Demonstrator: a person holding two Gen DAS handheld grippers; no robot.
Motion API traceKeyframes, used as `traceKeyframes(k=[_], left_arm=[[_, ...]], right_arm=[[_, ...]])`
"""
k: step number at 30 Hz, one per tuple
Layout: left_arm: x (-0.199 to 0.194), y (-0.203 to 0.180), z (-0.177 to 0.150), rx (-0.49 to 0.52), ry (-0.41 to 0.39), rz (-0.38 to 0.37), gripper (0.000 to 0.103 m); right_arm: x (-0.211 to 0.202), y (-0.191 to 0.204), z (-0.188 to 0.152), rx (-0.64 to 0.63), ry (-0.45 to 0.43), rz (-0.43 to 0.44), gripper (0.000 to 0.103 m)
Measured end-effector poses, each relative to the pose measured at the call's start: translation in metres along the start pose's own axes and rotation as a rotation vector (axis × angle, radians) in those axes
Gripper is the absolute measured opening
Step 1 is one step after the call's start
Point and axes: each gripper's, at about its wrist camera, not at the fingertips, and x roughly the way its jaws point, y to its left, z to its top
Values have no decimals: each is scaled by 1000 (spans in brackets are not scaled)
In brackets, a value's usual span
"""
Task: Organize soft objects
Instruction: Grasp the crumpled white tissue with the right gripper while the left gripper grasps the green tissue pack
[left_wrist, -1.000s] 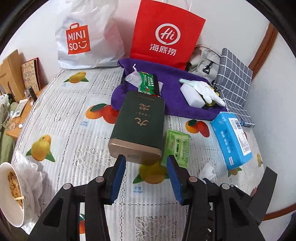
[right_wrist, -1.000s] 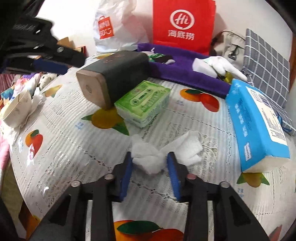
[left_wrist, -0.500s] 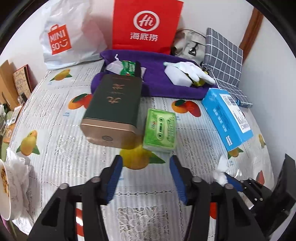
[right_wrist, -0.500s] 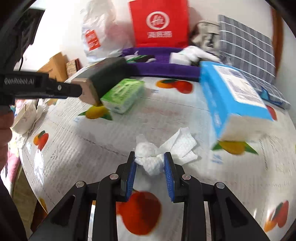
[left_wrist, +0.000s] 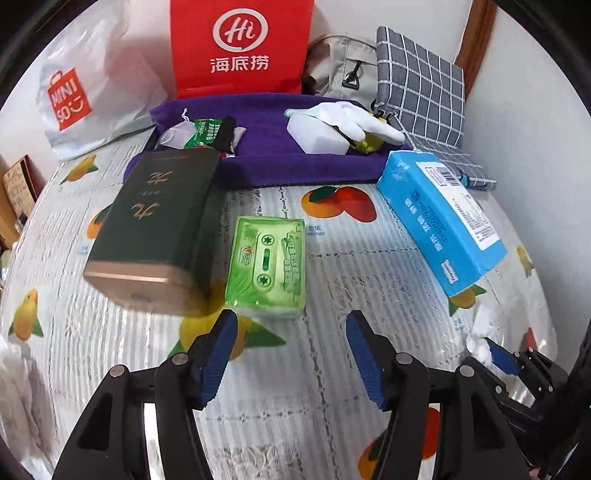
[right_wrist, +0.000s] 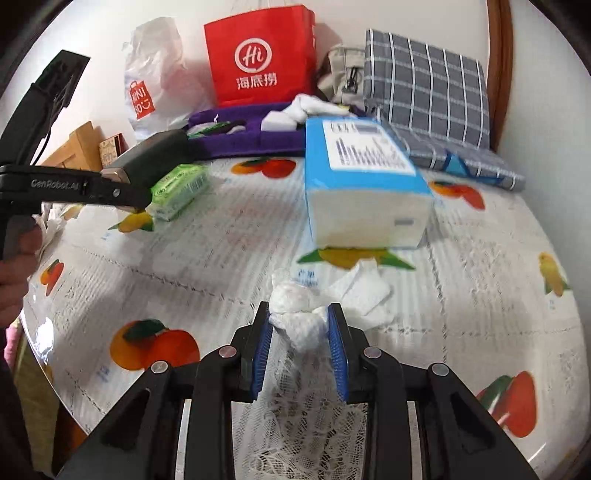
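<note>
- Right gripper (right_wrist: 299, 325) clamped on a crumpled white tissue (right_wrist: 301, 314), pinched between both blue pads; part of the tissue spread flat on the counter (right_wrist: 221, 258) just in front of the blue tissue pack (right_wrist: 364, 184).
- Left gripper (left_wrist: 288, 350) spread wide and empty, hovering just short of the green tissue pack (left_wrist: 267, 262).
- Judged early in the task: only the crumpled tissue in hand, nothing visibly sorted from the front of the counter.
- Green tissue pack lying flat, right beside the dark green box (left_wrist: 155, 225); whether the two touch, hard to tell.
- Blue tissue pack lying alone on the right side, near the grey checked cloth (left_wrist: 421, 85).
- Purple tray (left_wrist: 258, 162) at the back of the counter, apparently the collecting place: holding a white glove (left_wrist: 347, 118) draped over a white block (left_wrist: 314, 136), something small and yellow beside them, and at the other end a green packet (left_wrist: 207, 134) with a small drawstring pouch.
- Free room left in the middle of the tray.
- Red paper bag (left_wrist: 240, 48) and white Miniso bag (left_wrist: 74, 99) standing behind the tray; contents not visible.
- Left to do, by the look of it: place the held tissue, then deal with the green and blue packs.
</note>
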Motion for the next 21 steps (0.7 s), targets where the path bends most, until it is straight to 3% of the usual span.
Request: traceKeyframes(k=[17, 21], left_arm=[[41, -5, 22, 53, 27, 164, 59], [43, -5, 24, 43, 23, 160, 59]], right_arm=[[6, -3, -4, 4, -45, 34, 32], [7, -2, -3, 5, -38, 29, 32]])
